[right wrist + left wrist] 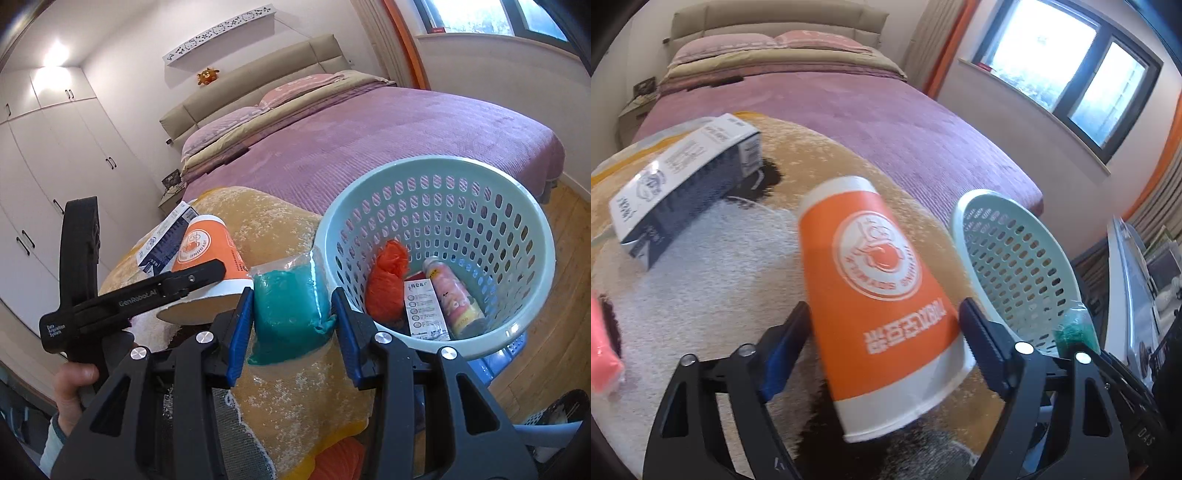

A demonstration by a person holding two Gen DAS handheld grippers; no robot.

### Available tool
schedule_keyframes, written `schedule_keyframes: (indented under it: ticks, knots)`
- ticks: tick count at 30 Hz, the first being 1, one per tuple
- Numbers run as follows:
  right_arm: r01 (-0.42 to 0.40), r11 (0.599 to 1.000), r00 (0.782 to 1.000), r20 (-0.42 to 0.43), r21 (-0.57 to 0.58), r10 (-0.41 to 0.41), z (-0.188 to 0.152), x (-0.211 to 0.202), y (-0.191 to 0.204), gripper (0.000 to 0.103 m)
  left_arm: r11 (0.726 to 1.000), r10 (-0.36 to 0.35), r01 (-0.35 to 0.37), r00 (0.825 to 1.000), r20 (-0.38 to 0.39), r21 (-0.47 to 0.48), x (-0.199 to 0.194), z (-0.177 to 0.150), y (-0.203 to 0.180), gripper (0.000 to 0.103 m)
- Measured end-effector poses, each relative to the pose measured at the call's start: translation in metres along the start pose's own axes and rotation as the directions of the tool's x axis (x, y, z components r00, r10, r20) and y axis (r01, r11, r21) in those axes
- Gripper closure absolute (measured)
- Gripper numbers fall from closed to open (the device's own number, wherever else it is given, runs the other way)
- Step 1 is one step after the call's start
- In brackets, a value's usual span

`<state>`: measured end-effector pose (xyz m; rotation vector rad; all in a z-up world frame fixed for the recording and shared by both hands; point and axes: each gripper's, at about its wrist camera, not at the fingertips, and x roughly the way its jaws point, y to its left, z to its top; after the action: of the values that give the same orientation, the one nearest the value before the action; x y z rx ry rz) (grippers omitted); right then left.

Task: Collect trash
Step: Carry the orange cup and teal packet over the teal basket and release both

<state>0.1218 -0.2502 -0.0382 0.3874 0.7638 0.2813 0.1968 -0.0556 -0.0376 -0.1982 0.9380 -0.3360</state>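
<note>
An orange and white paper cup [871, 295] sits between the fingers of my left gripper [884, 314], its wide rim toward the camera, and both pads press on its sides. The right wrist view shows the same cup [207, 247] tilted over the blanket, crossed by the left gripper's finger [192, 278]. My right gripper [293, 295] is shut on a clear bag of teal stuff [288, 310], close beside the mint perforated basket [436, 162]. The basket holds an orange bag [388, 284], a white box [424, 310] and a pink bottle [458, 299].
A white and navy carton [683, 184] lies on the plush beige blanket [701, 277] beyond the cup. Something pink [602, 350] shows at the left edge. The purple bed [369, 140] stretches behind, with wooden floor [561, 258] to the right. A hand [74, 380] holds the left tool.
</note>
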Motion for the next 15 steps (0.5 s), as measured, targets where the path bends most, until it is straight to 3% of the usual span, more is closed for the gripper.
schedule_keyframes:
  ticks: [10,15]
  knots:
    - [-0.026,0.998,0.999,0.044,-0.049,0.028,0.014,-0.012,0.011,0.064,0.996,-0.062,0.057,0.994,0.088,0.062,-0.031,0.0,-0.025,0.059]
    - [0.008,0.999,0.995,0.096,-0.05,-0.003,0.035,-0.024,0.005,0.064,0.987,-0.12,0.103,0.984,0.132,0.127,-0.046,0.012,-0.056,0.062]
